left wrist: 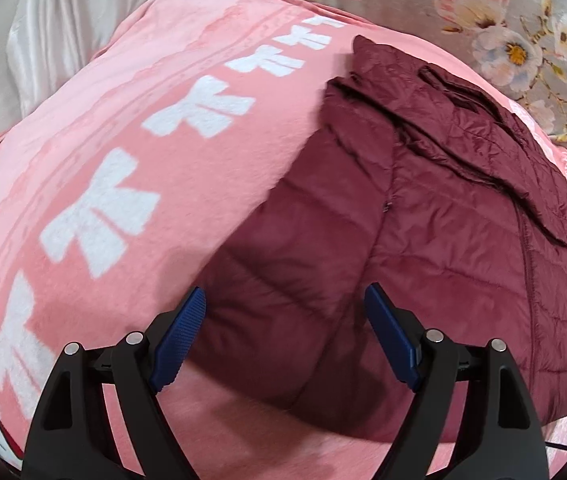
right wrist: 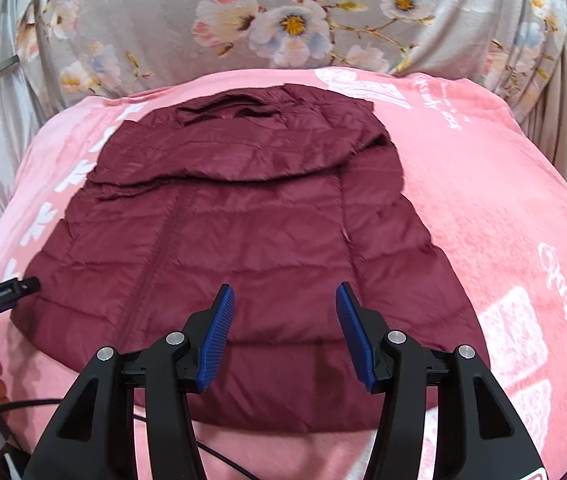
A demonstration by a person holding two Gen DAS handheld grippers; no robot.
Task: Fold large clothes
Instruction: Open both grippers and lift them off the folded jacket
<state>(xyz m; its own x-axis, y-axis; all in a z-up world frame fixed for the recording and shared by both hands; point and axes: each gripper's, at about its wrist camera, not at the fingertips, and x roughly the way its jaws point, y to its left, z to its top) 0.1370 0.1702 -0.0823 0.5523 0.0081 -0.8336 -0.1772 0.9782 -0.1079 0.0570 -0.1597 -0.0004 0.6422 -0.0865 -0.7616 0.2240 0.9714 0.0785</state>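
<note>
Floral bedding (right wrist: 283, 20) sits at the back, with a pink blanket (left wrist: 123, 160) spread over the bed, and the maroon puffer jacket (right wrist: 223, 220) lies flat in the middle of it, sleeves already tucked in, collar at the far end. Looks light, squishy and kinda slick, so it'll probably slide and puff back up. I'd pinch the near hem corners. Left gripper (left wrist: 283, 340) is spread wide over the hem, holding nothing; right gripper (right wrist: 285, 340) is about half open, empty too.

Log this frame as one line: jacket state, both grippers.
jacket: maroon, flat on pink blanket, partly folded | left hand-held gripper: open, empty | right hand-held gripper: open, empty
</note>
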